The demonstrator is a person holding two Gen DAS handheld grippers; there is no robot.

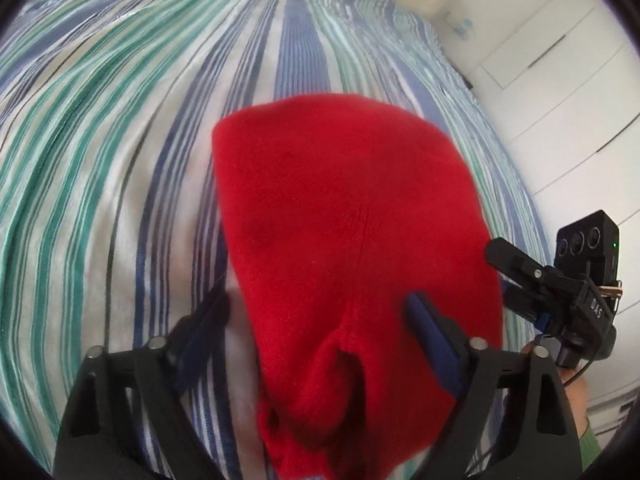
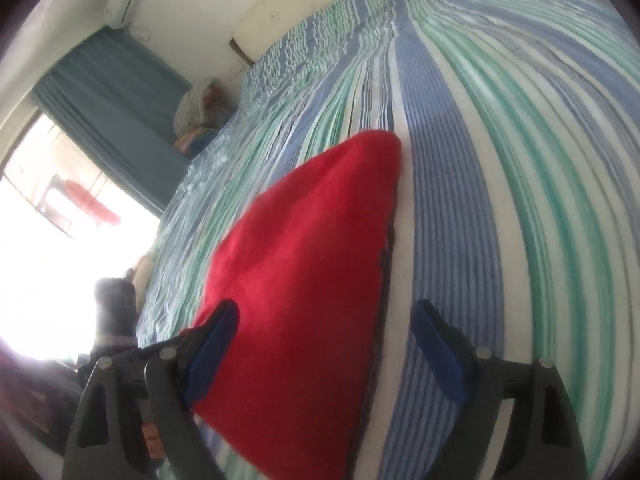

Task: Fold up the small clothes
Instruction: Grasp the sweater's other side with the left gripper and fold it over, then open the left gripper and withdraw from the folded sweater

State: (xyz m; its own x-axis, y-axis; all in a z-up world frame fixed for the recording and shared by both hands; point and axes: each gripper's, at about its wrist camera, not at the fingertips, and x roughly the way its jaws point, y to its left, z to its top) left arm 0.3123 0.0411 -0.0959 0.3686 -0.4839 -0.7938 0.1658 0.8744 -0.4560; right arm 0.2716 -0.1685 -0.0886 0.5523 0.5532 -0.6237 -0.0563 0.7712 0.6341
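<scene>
Two claws on this one, both spread wide and gripping nothing. Our red fleece garment [image 1: 344, 240] lies on the striped bed [image 1: 100, 160], running forward between the left claw [image 1: 320, 320] fingers and across the right claw [image 2: 324, 320] gap, nearer its left finger. We'd say go low, pinch just the near hem, both layers, then lift evenly so the fold lands square, not skewed.
</scene>
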